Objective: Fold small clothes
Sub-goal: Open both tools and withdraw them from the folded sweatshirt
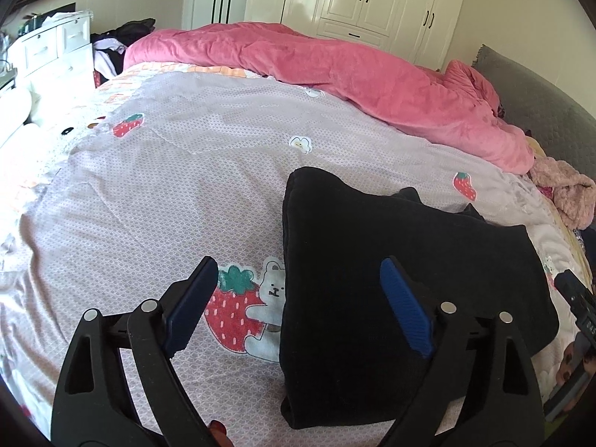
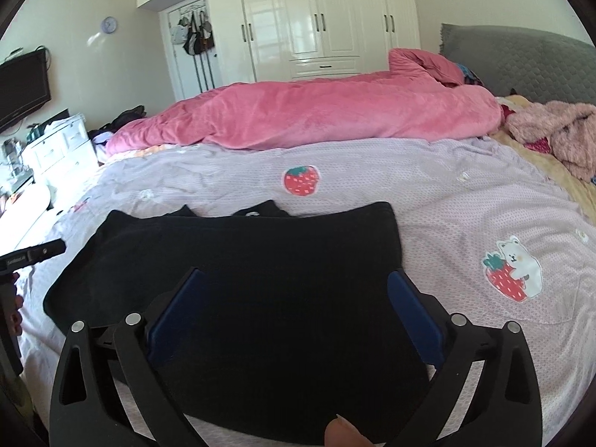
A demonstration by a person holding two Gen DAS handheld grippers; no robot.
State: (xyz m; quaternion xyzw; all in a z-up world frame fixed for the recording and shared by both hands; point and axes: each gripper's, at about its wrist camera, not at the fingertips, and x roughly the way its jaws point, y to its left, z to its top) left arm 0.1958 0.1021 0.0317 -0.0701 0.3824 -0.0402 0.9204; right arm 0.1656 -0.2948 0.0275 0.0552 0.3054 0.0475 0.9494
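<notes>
A black garment (image 1: 402,279) lies folded flat on the lilac strawberry-print bedsheet (image 1: 178,186). My left gripper (image 1: 298,272) is open and empty, hovering over the garment's left edge, one finger above the sheet and one above the cloth. In the right wrist view the same garment (image 2: 260,279) fills the foreground, and my right gripper (image 2: 296,279) is open and empty just above its near half. The right gripper's body (image 1: 575,298) shows at the right edge of the left wrist view. The left gripper's body (image 2: 33,253) shows at the left edge of the right wrist view.
A bunched pink duvet (image 2: 316,111) lies across the far side of the bed. A fuzzy pink garment (image 2: 558,138) sits by the grey headboard (image 2: 521,59). White drawers (image 1: 56,52) stand to the left, and white wardrobes (image 2: 316,18) stand behind the bed.
</notes>
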